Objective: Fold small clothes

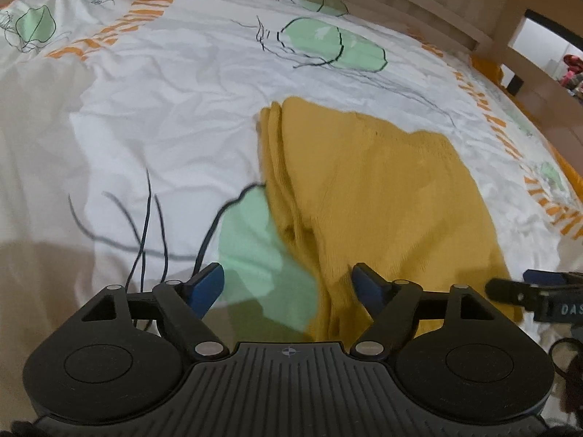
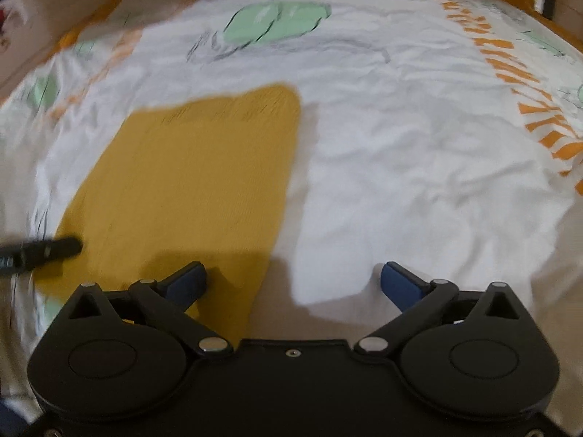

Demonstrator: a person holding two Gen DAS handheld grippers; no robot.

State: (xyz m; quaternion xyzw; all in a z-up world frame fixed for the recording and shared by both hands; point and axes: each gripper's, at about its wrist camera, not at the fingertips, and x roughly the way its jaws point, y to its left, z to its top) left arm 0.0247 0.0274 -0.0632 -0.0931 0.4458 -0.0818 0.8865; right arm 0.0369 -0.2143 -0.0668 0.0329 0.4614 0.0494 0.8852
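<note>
A mustard-yellow garment [image 1: 382, 196] lay folded flat on the printed bedsheet [image 1: 164, 109], its long axis running away from both cameras toward the wooden bed frame [image 1: 419, 3]. The left gripper [image 1: 288, 287] hovered over its near left edge, jaws apart and empty — the right gripper [image 2: 293, 284], spread wide, straddled the near right edge, gripping nothing. Both sat about equally close.

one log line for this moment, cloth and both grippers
cloth: yellow cloth folded, flat on bedsheet | left gripper: jaws open, empty | right gripper: jaws open, empty
</note>
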